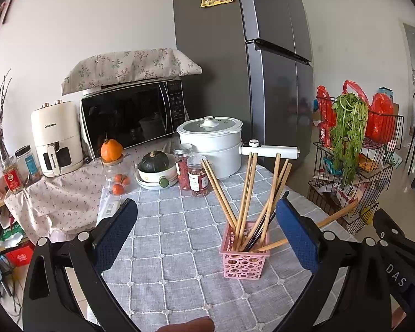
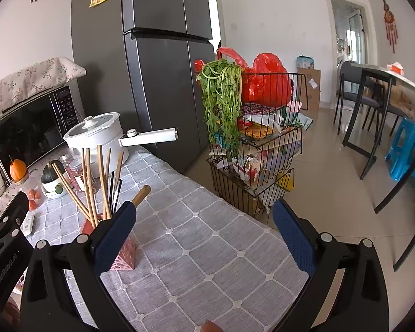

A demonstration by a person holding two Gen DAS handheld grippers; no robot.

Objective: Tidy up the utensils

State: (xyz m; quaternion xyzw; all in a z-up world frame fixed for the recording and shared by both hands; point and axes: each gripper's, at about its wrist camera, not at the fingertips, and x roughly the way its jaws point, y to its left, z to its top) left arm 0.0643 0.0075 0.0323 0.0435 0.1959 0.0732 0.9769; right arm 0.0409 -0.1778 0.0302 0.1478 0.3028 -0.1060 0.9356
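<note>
Chopsticks, wooden and dark, upright in pink perforated holder on grey checked tabletop, near its right edge. One wooden utensil leans out rightward over the rim. Left gripper: jaws wide, empty, holder between them. Right gripper: jaws wide, empty, bare cloth ahead, holder at left.

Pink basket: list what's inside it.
The pink basket holds light wooden chopsticks, a few black ones and a wooden handle leaning out. Their lower ends are hidden inside.
</note>
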